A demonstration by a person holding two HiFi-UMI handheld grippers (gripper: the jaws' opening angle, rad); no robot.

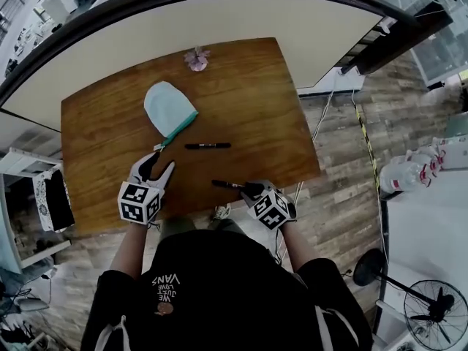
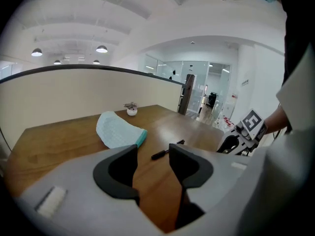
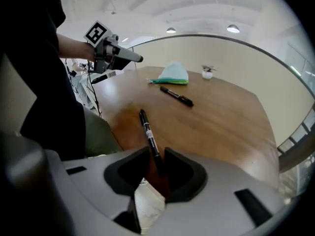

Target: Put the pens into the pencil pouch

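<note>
The head camera looks steeply down from above the person onto the whole wooden table (image 1: 241,86), with the left gripper (image 1: 157,167) and right gripper (image 1: 252,189) at its near edge. The left gripper camera sits close behind its own jaws, low and almost level, facing across the table, with the right gripper (image 2: 230,143) off to its right. The right gripper camera, equally close to its jaws, tilts down at the tabletop with the left gripper (image 3: 138,59) to its left; all three views share the pouch (image 1: 168,108) and the pen (image 1: 208,145) ahead of both grippers.
</note>
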